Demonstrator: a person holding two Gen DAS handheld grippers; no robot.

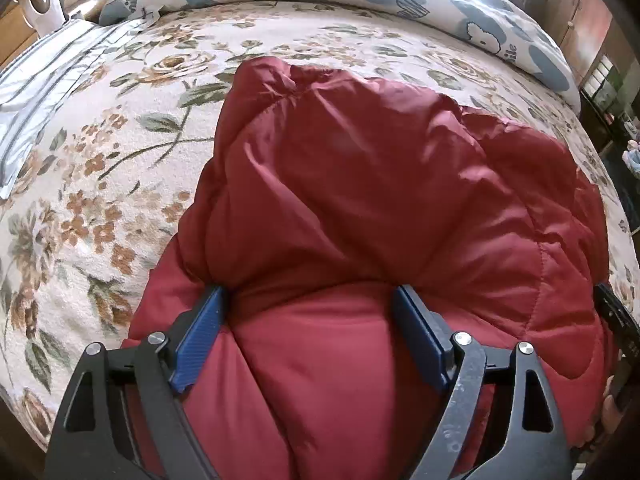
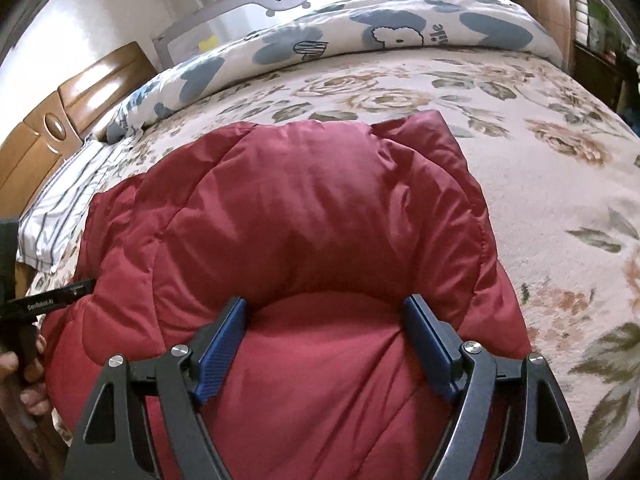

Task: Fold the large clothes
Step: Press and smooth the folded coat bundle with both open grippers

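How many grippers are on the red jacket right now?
2. The left gripper straddles a bulge at the jacket's near edge. The right gripper does the same beside it. Both have wide-spread fingers; whether they pinch the padding is unclear.

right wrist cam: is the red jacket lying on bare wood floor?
No. The red puffer jacket lies on a floral bedspread, with a blue-and-white duvet bunched along the bed's far edge.
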